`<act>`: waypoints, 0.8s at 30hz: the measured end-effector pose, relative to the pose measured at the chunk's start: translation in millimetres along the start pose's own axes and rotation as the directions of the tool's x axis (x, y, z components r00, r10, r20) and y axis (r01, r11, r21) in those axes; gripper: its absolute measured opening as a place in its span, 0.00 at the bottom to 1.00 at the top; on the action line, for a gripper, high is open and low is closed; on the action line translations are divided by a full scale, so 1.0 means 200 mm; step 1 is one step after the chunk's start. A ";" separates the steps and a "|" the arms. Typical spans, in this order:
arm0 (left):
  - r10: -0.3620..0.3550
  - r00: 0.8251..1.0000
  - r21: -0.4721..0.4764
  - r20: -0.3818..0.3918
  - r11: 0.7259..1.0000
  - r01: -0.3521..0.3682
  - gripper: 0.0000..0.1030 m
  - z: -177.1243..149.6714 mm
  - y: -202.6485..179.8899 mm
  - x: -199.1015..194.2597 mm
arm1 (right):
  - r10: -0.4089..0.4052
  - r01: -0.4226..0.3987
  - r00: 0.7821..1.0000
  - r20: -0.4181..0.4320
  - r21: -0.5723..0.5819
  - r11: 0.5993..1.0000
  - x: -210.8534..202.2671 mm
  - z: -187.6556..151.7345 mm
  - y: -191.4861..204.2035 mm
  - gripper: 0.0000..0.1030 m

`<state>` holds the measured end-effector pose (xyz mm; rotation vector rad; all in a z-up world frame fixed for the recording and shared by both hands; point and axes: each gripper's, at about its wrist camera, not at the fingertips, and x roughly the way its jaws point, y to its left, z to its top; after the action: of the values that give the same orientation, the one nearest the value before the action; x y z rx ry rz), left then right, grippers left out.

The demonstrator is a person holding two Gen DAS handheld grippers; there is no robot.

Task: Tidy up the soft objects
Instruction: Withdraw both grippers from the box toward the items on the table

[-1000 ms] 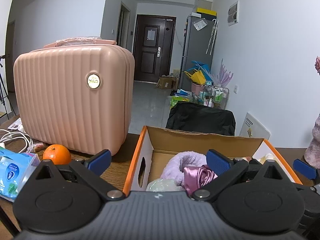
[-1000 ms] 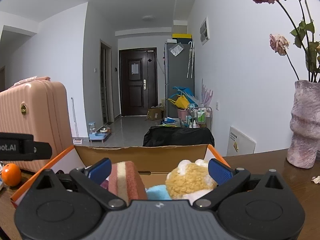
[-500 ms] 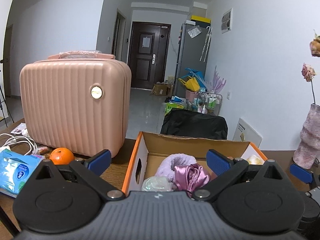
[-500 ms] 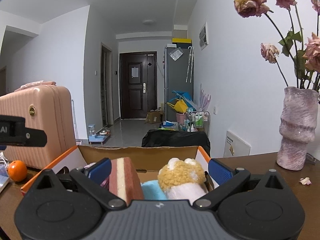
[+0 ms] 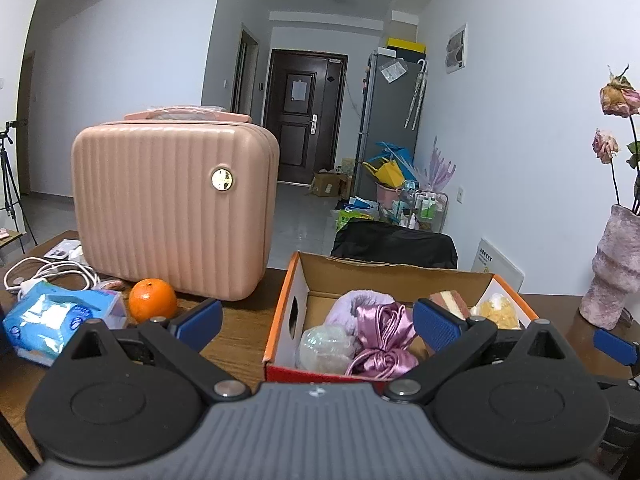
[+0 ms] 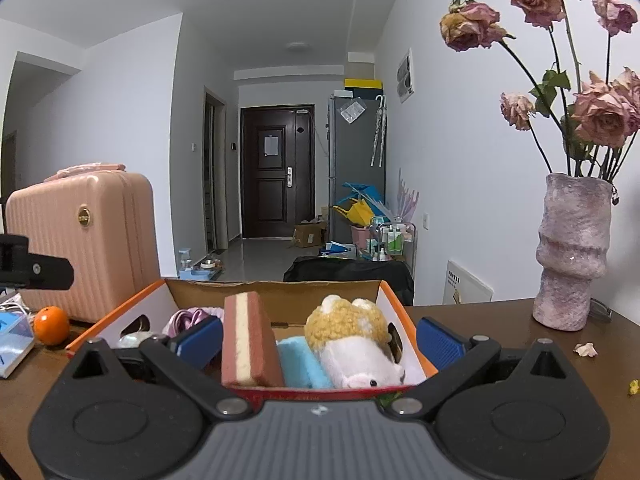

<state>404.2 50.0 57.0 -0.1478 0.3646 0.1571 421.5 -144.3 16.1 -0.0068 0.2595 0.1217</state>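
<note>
Left gripper (image 5: 318, 320): jaws spread wide and holding nothing, poised before the near wall of the box.
Right gripper (image 6: 318, 338): jaws likewise spread apart and empty, at the near right end of the box.
Box (image 5: 394, 270): open orange-edged cardboard box on the brown tabletop (image 5: 236, 336), toward its right half, with the soft things already inside.
Left end of box: a lilac fluffy piece (image 5: 352, 304), a pink satin scrunchie (image 5: 382, 334) and a pale mesh puff (image 5: 324, 346), bunched and touching.
Right end of box: a brown-and-cream striped sponge (image 6: 248, 344) standing on edge, a light blue sponge (image 6: 298, 364) beside it, and a plush toy (image 6: 352, 340) leaning against that.
Elsewhere on tabletop: a pink case (image 5: 172, 208) at the far left, with an orange (image 5: 152, 300) and a tissue pack (image 5: 52, 320) near the left edge; a vase (image 6: 572, 256) near the right edge.
Stage, as I judge: sorting looks nearly finished.
Risk one: the upright striped sponge may topple if a finger brushes it.
Risk two: a wide sweep of the right gripper could knock the vase.
Risk three: slippery satin may slide from a pinch.
</note>
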 end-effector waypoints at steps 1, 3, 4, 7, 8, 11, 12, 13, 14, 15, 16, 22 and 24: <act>0.002 1.000 0.001 0.002 1.000 -0.002 1.00 0.00 0.00 -0.02 | 0.001 -0.001 1.000 0.001 0.000 1.000 -0.02 -0.01 0.00 1.00; 0.005 1.000 0.003 0.008 1.000 -0.005 1.00 -0.02 0.01 -0.05 | 0.005 -0.005 1.000 0.003 0.002 1.000 -0.05 -0.02 -0.01 1.00; 0.005 1.000 0.003 0.009 1.000 -0.005 1.00 -0.02 0.01 -0.07 | 0.007 -0.007 1.000 0.003 0.002 1.000 -0.06 -0.02 -0.02 1.00; 0.004 1.000 0.004 0.010 1.000 -0.004 1.00 -0.04 0.01 -0.11 | 0.009 -0.009 1.000 0.006 0.001 1.000 -0.11 -0.03 -0.02 1.00; 0.005 1.000 0.006 0.011 1.000 -0.005 1.00 -0.04 0.01 -0.12 | 0.010 -0.010 1.000 0.007 0.002 1.000 -0.12 -0.04 -0.03 1.00; 0.006 1.000 0.007 0.010 1.000 -0.006 1.00 -0.06 0.01 -0.15 | 0.011 -0.011 1.000 0.011 0.003 1.000 -0.17 -0.06 -0.03 1.00; 0.004 1.000 0.008 0.009 1.000 -0.004 1.00 -0.07 0.02 -0.16 | 0.012 -0.012 1.000 0.012 0.003 1.000 -0.18 -0.06 -0.04 1.00; 0.003 1.000 0.008 0.009 1.000 -0.003 1.00 -0.07 0.02 -0.17 | 0.013 -0.014 1.000 0.013 0.004 1.000 -0.19 -0.07 -0.04 1.00; 0.003 1.000 0.009 0.009 1.000 -0.003 1.00 -0.08 0.02 -0.18 | 0.015 -0.015 1.000 0.014 0.005 1.000 -0.21 -0.08 -0.04 1.00; 0.003 1.000 0.009 0.010 1.000 -0.003 1.00 -0.08 0.03 -0.19 | 0.016 -0.016 1.000 0.014 0.006 1.000 -0.22 -0.08 -0.04 1.00; 0.002 1.000 0.010 0.011 1.000 -0.002 1.00 -0.09 0.03 -0.20 | 0.017 -0.017 1.000 0.014 0.007 1.000 -0.24 -0.09 -0.05 1.00; 0.017 1.000 0.019 0.016 1.000 -0.017 1.00 -0.15 0.06 -0.27 | 0.026 -0.026 1.000 0.003 0.013 1.000 -0.31 -0.13 -0.07 1.00; 0.026 1.000 0.013 0.009 1.000 -0.027 1.00 -0.16 0.08 -0.28 | 0.027 -0.027 1.000 -0.001 0.010 1.000 -0.33 -0.14 -0.07 1.00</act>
<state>339.4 53.0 44.8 -0.1289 0.3593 0.1813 353.3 -166.5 5.0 0.0069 0.2612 0.1468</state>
